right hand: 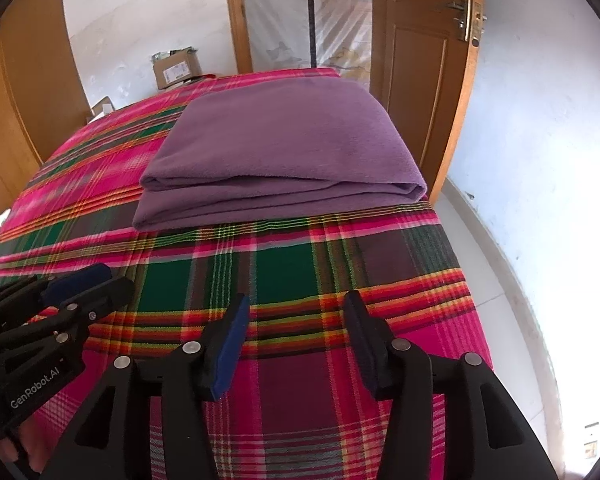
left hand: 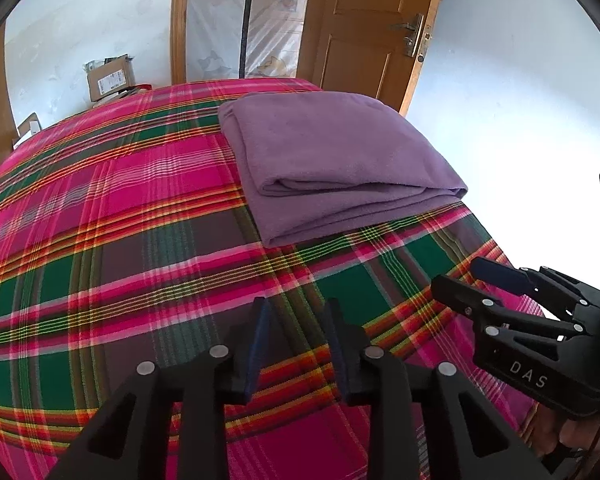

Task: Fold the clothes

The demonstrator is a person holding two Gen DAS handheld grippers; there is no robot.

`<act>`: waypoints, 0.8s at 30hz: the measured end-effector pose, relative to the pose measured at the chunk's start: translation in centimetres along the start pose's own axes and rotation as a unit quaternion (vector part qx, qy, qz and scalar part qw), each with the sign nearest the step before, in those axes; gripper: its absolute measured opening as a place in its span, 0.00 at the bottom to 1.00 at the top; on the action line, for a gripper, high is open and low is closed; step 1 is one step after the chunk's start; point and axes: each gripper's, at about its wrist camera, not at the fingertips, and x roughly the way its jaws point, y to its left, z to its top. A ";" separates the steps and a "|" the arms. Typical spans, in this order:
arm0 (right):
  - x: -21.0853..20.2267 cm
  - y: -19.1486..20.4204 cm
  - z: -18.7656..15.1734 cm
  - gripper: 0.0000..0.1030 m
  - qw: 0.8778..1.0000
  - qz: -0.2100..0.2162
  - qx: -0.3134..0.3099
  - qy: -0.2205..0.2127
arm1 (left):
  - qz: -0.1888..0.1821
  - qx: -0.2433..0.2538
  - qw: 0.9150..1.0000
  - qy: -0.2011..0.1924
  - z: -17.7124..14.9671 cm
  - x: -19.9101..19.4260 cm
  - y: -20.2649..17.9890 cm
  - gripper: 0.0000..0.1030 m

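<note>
Both grippers, left (left hand: 298,344) and right (right hand: 298,344), open, empty, over bare plaid bedspread (left hand: 120,240), folded purple cloth (left hand: 332,160) beyond

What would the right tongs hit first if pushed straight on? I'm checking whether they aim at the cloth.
Probably the plaid bedspread, not the folded purple cloth. The right tongs stand open and empty, tilted down over bare plaid; the cloth lies farther along, though depth is unclear.

- Left tongs (left hand: 296,344): bottom centre of the left wrist view, blue-padded fingers apart, nothing between them; also at lower left of the right wrist view.
- Right tongs (right hand: 296,344): bottom centre of the right wrist view, fingers spread wider, empty; also at lower right of the left wrist view.
</note>
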 end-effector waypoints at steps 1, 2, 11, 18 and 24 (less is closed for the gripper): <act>0.1 0.1 0.0 0.51 1.000 0.000 -0.001 0.000 | 0.000 0.000 1.000 0.000 0.0 0.0 0.0 0.29; 0.1 0.1 0.1 0.52 1.000 0.000 -0.002 0.000 | -0.001 0.000 1.000 0.000 0.0 0.0 0.0 0.29; 0.2 0.4 0.1 0.53 1.000 -0.006 -0.009 0.002 | 0.022 -0.009 1.000 -0.004 0.0 0.0 0.0 0.42; 0.3 0.6 0.0 0.54 1.000 -0.010 -0.014 0.003 | 0.033 0.001 0.999 0.000 0.0 0.3 -0.1 0.43; 0.3 0.6 0.1 0.54 1.000 -0.010 -0.014 0.003 | 0.047 0.015 0.999 0.004 0.3 0.5 -0.4 0.44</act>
